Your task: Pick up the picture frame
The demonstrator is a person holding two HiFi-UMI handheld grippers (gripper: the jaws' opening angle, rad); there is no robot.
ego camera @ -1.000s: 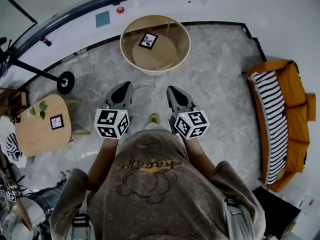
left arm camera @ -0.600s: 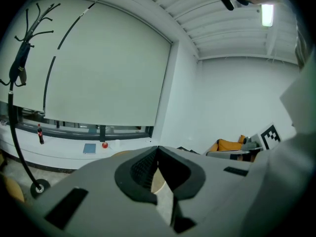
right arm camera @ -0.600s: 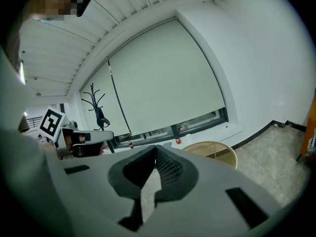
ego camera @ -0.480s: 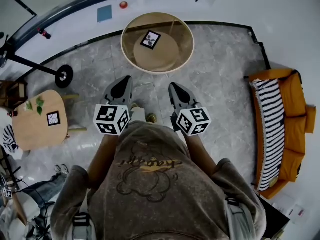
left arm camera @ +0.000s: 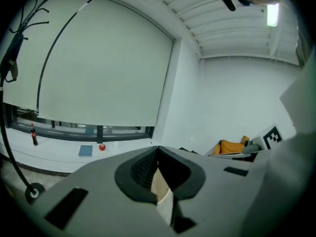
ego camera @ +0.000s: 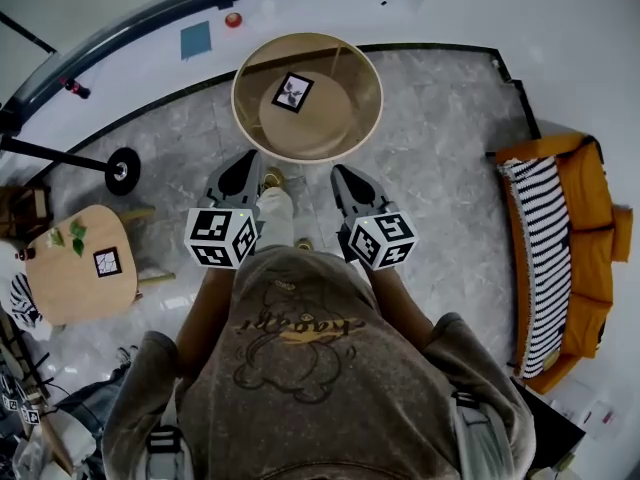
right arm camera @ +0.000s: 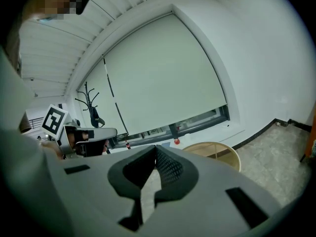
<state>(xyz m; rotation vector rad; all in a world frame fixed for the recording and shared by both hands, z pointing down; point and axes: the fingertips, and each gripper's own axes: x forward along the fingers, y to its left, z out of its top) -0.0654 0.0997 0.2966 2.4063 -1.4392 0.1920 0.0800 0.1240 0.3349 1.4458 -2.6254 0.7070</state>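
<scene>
frame: picture frame (ego camera: 292, 92) lying on round table (ego camera: 368, 118), upper centre | tongs: left gripper (ego camera: 243, 168), right gripper (ego camera: 345, 178) both closed, empty, just below table rim | risk: shoving frame aside if not opened before reaching in

I am holding my left gripper (ego camera: 243, 168) and right gripper (ego camera: 345, 178) mid-frame, just below the round counter (ego camera: 335, 120) where the picture frame (ego camera: 292, 92) is lying.

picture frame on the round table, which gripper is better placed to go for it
Left, narrowly. The picture frame lies a little left of the round table's middle, and the left gripper is nearest the rim. The right gripper sits slightly further back. Both are shut and empty.
</scene>
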